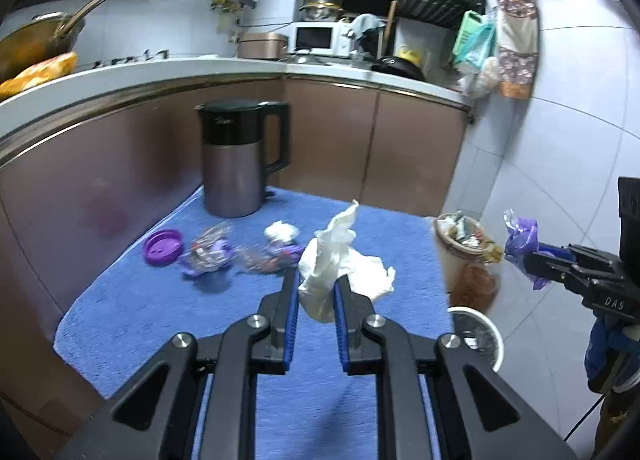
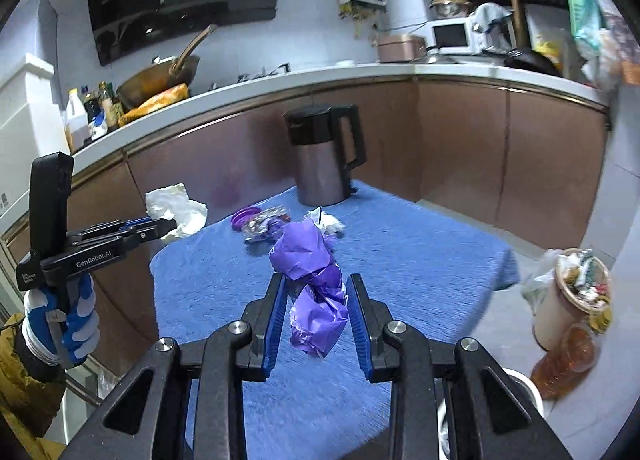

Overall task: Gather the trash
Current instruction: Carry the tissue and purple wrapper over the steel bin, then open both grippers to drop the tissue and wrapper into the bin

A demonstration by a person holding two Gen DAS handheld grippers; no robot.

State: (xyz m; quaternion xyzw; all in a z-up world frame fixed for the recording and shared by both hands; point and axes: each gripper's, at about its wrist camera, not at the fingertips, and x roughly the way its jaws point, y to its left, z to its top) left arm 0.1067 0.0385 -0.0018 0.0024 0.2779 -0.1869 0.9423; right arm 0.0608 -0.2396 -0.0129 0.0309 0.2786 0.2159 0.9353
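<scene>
My left gripper (image 1: 317, 280) is shut on a crumpled white tissue (image 1: 340, 264) and holds it above the blue towel (image 1: 160, 300). My right gripper (image 2: 318, 284) is shut on a crumpled purple plastic bag (image 2: 312, 272), also lifted above the towel. In the left wrist view the right gripper (image 1: 524, 256) holds the purple bag (image 1: 520, 236) beside the full trash bin (image 1: 464, 236). In the right wrist view the left gripper (image 2: 168, 226) holds the white tissue (image 2: 176, 208) at the left. Wrappers (image 1: 208, 252), a small white tissue ball (image 1: 282, 230) and a purple lid (image 1: 162, 246) lie on the towel.
A black and grey kettle (image 1: 240, 156) stands at the towel's far edge. Brown cabinets (image 1: 360, 140) and a white counter run behind. The trash bin (image 2: 576, 300) sits on the floor right of the towel, with an orange bottle (image 2: 568, 356) and a white bowl (image 1: 480, 336) near it.
</scene>
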